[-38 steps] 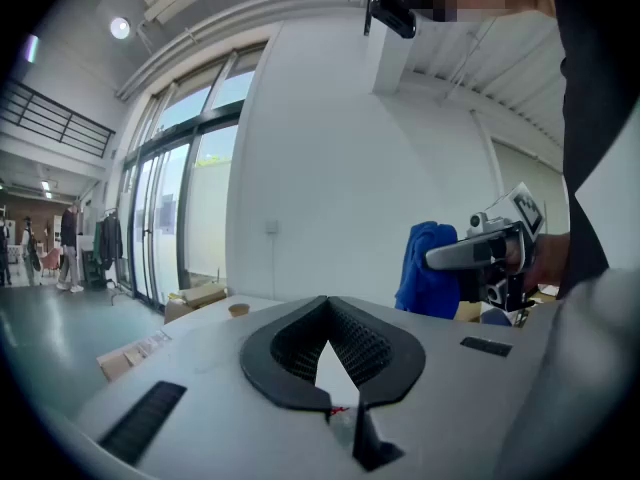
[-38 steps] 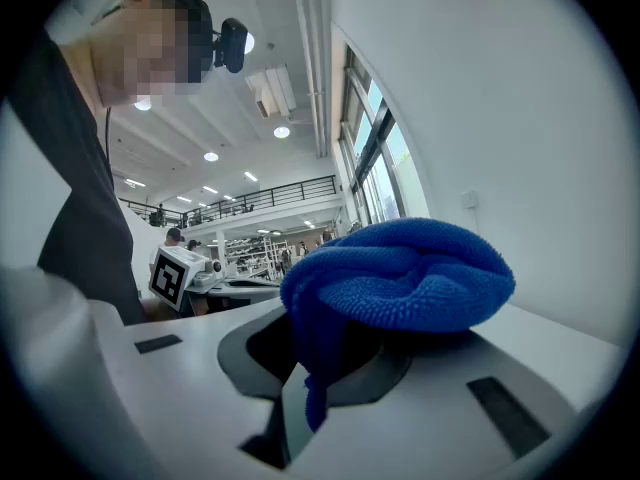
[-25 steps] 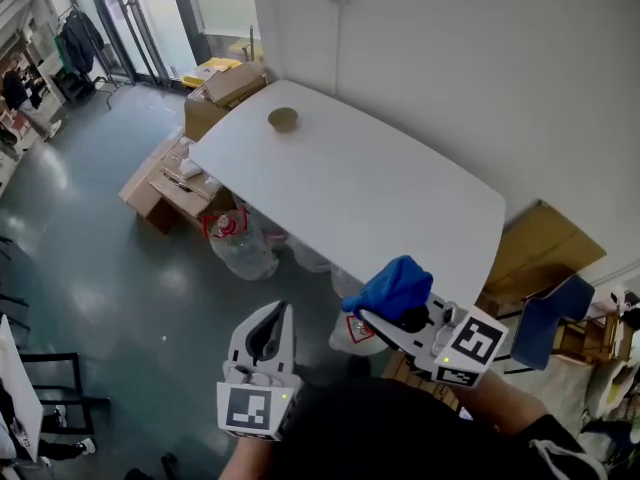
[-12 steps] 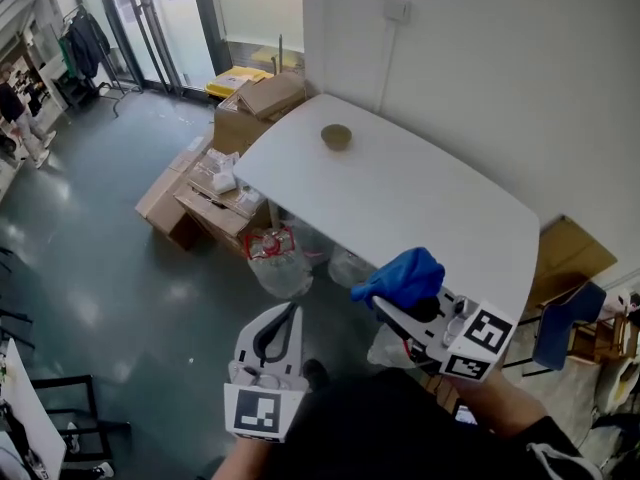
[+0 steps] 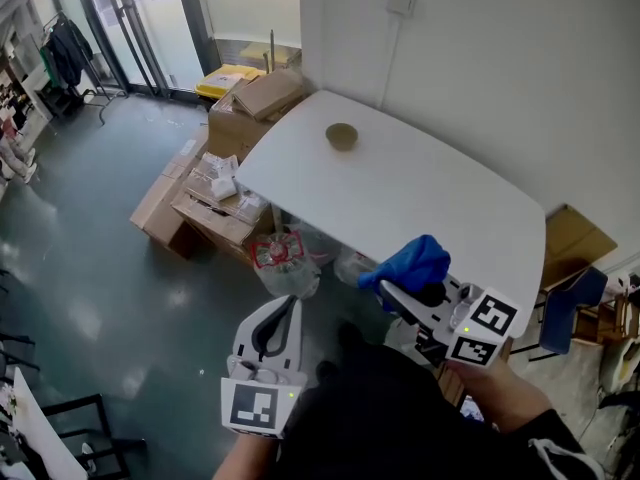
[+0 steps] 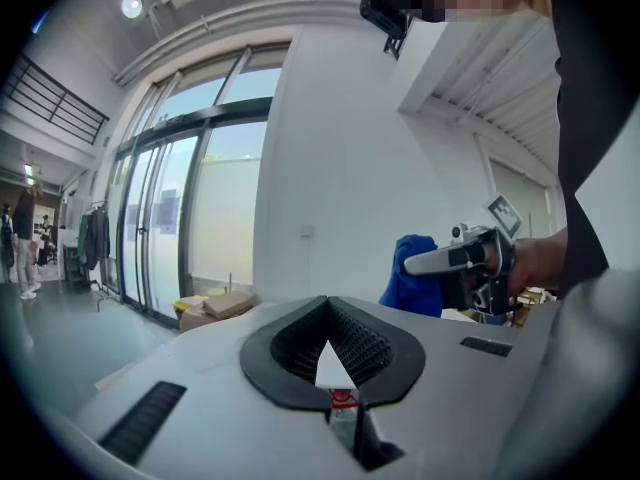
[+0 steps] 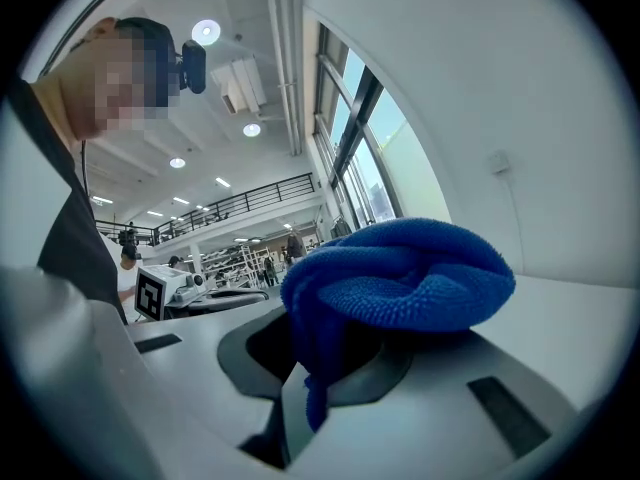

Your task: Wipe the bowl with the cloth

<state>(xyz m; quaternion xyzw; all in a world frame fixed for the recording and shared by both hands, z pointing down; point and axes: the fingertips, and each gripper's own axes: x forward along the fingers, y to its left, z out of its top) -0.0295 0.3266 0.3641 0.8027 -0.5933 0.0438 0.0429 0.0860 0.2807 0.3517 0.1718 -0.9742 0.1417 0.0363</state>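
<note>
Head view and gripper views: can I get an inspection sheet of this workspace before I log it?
Surface: white table, only the bowl on it.
Job's things: bowl upright near the table's far end; blue cloth bunched in the right gripper, away from the bowl.
Clutter: cardboard boxes on the floor beside the table; plastic bags under its edge.
Grippers: right gripper shut on the cloth; left gripper shut, empty, over the floor.
Cables: thin cable down the wall from a socket.
Surroundings: white wall, grey floor, glass doors.
</note>
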